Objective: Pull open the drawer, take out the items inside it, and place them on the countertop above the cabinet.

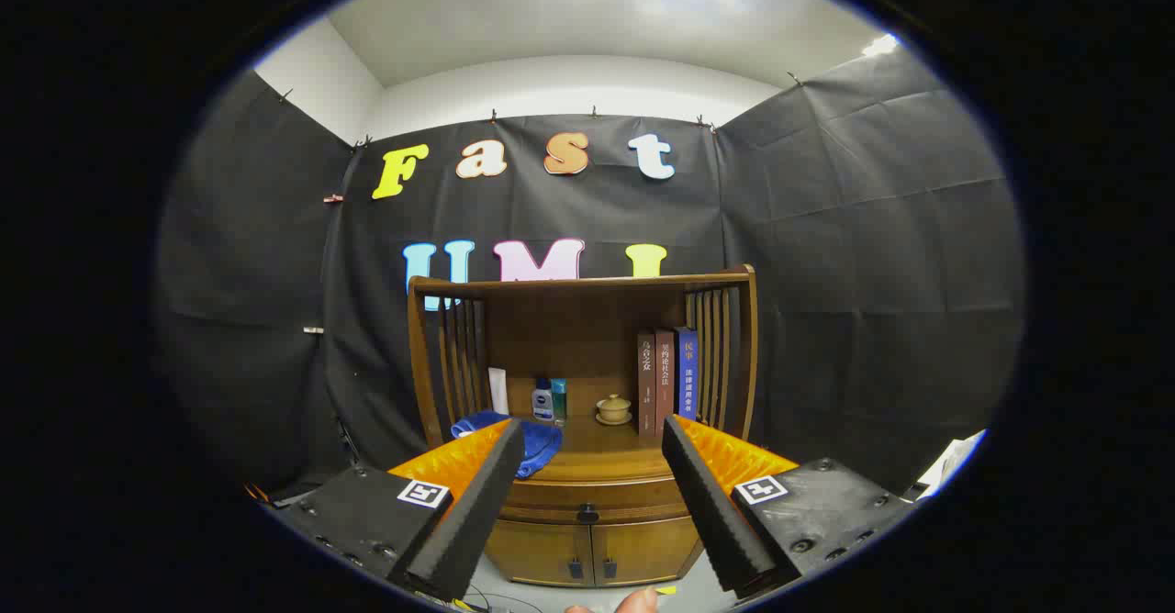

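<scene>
Drawer (587, 500) shut, sits under the countertop (601, 452) of a wooden cabinet (587, 540), dark knob (587, 511) at its front centre. Knob lies between the 2 fingers, beyond them, nothing touching it. Contents of drawer hidden.

Gripper (587, 512) released, fingers spread wide, nothing between the pads, well short of the cabinet. Left finger (468, 512) and right finger (711, 512) frame the drawer front on either side.

Below the drawer, 2 cabinet doors (592, 553) closed, each with a small dark handle near the middle seam.

On the countertop: blue cloth (514, 439) at the left, partly behind the left finger. Further back a white card-like item (497, 390) standing at the left, then a small blue-and-white bottle (542, 401) with a teal container (558, 400) just beside it. Small tan lidded cup (613, 408) on a saucer right of centre. 3 upright books (667, 379) at the right, 2 brown and 1 blue, against the slatted side rail (721, 356). Matching slatted rail on the left, wooden back panel and top rail above.

Fingertip of a person (636, 601) at the bottom, between the fingers. Grey floor under the cabinet. White object (950, 462) far right, too cut off to identify.
</scene>
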The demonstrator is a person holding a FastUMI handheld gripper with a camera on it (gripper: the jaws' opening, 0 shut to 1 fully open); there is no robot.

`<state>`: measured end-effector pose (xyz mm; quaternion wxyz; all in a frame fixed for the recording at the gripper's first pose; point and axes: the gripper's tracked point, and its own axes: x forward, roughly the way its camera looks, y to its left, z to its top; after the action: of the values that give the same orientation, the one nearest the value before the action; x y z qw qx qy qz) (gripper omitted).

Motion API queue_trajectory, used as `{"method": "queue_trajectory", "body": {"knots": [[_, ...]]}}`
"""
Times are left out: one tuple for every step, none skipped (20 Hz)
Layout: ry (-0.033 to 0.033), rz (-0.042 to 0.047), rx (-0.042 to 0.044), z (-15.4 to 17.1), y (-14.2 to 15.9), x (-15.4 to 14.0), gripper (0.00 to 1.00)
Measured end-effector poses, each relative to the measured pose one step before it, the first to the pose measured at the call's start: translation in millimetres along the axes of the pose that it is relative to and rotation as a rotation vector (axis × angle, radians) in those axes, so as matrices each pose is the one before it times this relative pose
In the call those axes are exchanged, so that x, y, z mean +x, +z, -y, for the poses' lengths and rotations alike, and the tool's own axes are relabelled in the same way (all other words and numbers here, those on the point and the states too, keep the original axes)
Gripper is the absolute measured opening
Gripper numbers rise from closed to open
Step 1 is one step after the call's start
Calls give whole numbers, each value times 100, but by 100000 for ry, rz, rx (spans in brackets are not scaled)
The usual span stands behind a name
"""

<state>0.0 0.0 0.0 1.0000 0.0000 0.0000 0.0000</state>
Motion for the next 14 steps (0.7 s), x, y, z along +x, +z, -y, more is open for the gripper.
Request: {"method": "queue_trajectory", "body": {"knots": [[340, -869, 616, -47, -158, 92, 97], [766, -726, 486, 70, -63, -66, 97], [-50, -414, 146, 283, -22, -225, 97], [-291, 261, 63, 105, 32, -121, 97], [-160, 373, -47, -126, 87, -22, 97], [-214, 414, -166, 38, 10, 16, 97], [-62, 270, -39, 190, -132, -240, 97], [-58, 87, 146, 78, -149, -249, 97], [446, -104, 176, -23, -80, -299, 97], [488, -329, -10, -144, -184, -134, 97], [575, -285, -216, -120, -93, 106, 97], [325, -68, -362, -93, -26, -25, 97], [168, 42, -341, 102, 8, 96, 97], [-177, 57, -124, 126, -26, 14, 97]]}}
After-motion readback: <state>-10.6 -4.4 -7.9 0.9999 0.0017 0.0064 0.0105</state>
